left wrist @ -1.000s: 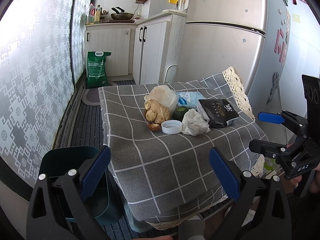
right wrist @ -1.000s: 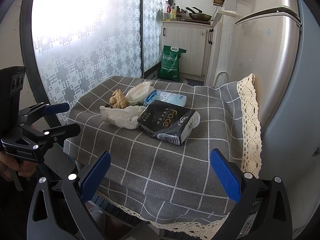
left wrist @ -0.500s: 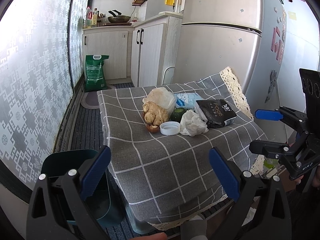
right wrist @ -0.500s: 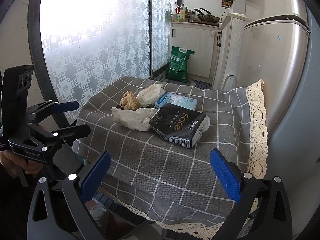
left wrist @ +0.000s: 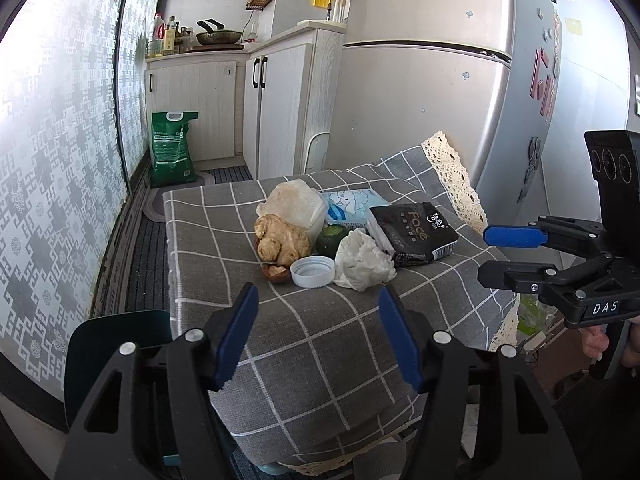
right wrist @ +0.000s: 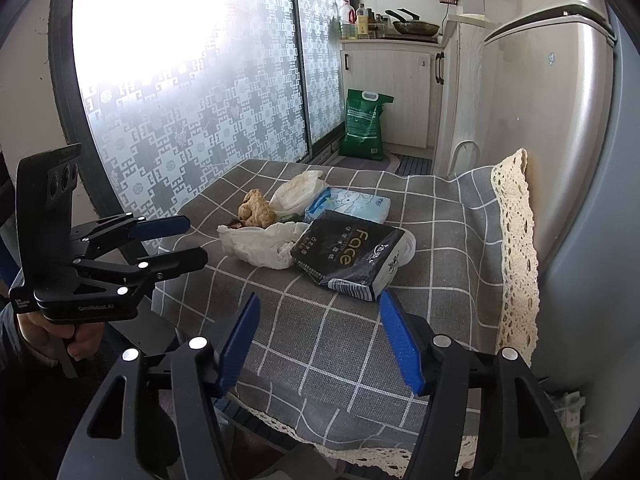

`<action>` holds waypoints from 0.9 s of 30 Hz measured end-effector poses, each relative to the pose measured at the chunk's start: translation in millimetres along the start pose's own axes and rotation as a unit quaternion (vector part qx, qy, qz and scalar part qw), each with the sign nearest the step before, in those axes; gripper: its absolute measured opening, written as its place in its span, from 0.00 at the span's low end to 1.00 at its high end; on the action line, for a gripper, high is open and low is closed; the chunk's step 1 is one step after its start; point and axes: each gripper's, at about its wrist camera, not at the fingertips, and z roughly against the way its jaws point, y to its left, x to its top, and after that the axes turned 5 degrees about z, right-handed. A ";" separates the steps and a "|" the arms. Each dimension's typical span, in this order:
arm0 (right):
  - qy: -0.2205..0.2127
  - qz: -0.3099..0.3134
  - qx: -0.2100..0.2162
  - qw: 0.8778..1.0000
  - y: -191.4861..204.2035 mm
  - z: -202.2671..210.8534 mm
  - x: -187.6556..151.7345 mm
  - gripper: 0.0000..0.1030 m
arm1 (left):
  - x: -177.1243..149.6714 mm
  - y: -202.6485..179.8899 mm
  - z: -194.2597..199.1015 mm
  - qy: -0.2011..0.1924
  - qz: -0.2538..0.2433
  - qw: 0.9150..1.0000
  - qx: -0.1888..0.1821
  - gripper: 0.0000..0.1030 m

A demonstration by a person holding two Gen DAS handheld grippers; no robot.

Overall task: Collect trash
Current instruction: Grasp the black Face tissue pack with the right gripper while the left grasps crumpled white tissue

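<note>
Surroundings: a silver fridge (left wrist: 420, 112) stands behind the desk (left wrist: 320, 344), which wears a grey checked cloth with a lace edge; white cupboards (left wrist: 280, 108) and a green sack (left wrist: 172, 148) on the floor lie beyond; a dark green bin (left wrist: 116, 344) sits at the desk's near left corner.
Trash: heaped mid-desk, touching one another: ginger root (left wrist: 282, 240), white bottle cap (left wrist: 312, 272), crumpled tissue (left wrist: 362, 264), clear plastic bag (left wrist: 296, 202).
Other items: black tissue pack (right wrist: 352, 254) and blue-white tissue pack (right wrist: 352, 204) just beside the heap.
In the way: bare cloth between both tools and the heap.
Left hand-held gripper (left wrist: 318, 334): partly open, jaws closing, nothing between them, short of the cap.
Right hand-held gripper (right wrist: 318, 336): partly open, jaws closing on nothing, near the black pack's corner.
Change: both sets of jaws stood wider a second ago; the heap has not moved.
</note>
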 end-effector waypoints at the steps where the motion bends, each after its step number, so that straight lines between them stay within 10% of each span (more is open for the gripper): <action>1: 0.001 -0.002 0.001 1.000 -1.0 -0.1 -0.8 0.53 | 1.1 -1.5 -2.0 0.001 0.001 1.000 -0.003 0.63; 27: 0.002 -0.041 -0.005 0.999 -17.1 -2.2 -12.3 0.39 | 11.0 -16.0 -34.0 0.039 0.039 0.997 -0.061 0.14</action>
